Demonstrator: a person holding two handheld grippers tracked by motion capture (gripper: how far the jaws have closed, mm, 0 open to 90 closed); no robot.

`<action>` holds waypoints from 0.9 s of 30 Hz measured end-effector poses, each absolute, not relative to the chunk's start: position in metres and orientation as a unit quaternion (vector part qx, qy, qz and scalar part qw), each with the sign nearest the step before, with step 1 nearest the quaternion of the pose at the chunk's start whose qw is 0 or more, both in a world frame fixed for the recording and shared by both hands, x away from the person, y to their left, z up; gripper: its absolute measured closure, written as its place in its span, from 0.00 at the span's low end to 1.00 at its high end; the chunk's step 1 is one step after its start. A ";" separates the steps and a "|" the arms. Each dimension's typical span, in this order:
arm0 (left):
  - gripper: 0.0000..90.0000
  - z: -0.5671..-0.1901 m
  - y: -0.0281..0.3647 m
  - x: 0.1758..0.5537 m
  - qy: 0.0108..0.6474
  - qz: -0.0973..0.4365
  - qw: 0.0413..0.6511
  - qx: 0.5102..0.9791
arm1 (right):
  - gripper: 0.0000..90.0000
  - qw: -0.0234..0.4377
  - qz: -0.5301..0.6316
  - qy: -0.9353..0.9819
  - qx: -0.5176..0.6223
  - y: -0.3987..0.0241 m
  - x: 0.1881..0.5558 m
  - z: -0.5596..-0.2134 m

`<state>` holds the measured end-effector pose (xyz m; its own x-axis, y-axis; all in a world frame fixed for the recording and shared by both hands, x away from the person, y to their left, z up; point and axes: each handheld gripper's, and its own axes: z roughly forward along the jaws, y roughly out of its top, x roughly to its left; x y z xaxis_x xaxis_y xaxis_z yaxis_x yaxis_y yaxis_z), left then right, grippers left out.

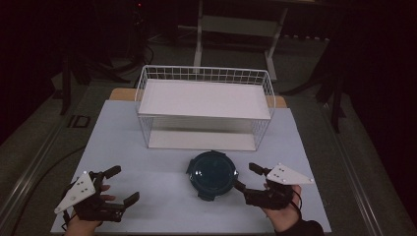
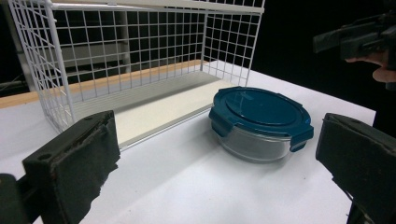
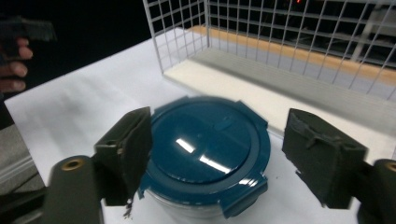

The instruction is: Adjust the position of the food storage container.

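Right gripper (image 3: 217, 154) spread wide astride lidded container (image 3: 208, 154) (pads not yet touching); approach step, next needing squeeze on rim.

**Table layout**

A round glass container with a dark teal clip-on lid (image 1: 212, 175) stands on the pale rectangular tabletop (image 1: 162, 206), near its front edge and slightly right of centre. Behind the container, close but apart from it, stands a white wire-mesh rack with two flat shelf boards (image 1: 204, 98), one board above the other. The left gripper (image 1: 117, 186) sits at the front left, well apart from the container. The right gripper (image 1: 245, 178) sits just beside the container, on its right.
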<state>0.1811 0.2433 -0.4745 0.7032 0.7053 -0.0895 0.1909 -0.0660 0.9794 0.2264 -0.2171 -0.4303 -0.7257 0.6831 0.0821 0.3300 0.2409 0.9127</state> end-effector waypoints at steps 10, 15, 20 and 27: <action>0.00 -0.475 0.243 0.182 0.320 0.213 0.601 0.701 | 0.84 0.132 0.476 0.805 0.329 -0.214 0.227 -0.460; 0.00 -0.475 0.243 0.182 0.320 0.213 0.600 0.702 | 1.00 0.101 0.444 0.826 0.333 -0.213 0.229 -0.477; 0.00 -0.475 0.243 0.182 0.319 0.213 0.600 0.703 | 1.00 0.093 0.424 0.836 0.335 -0.210 0.230 -0.486; 0.00 -0.475 0.243 0.182 0.315 0.211 0.600 0.705 | 1.00 0.089 0.405 0.836 0.360 -0.212 0.239 -0.495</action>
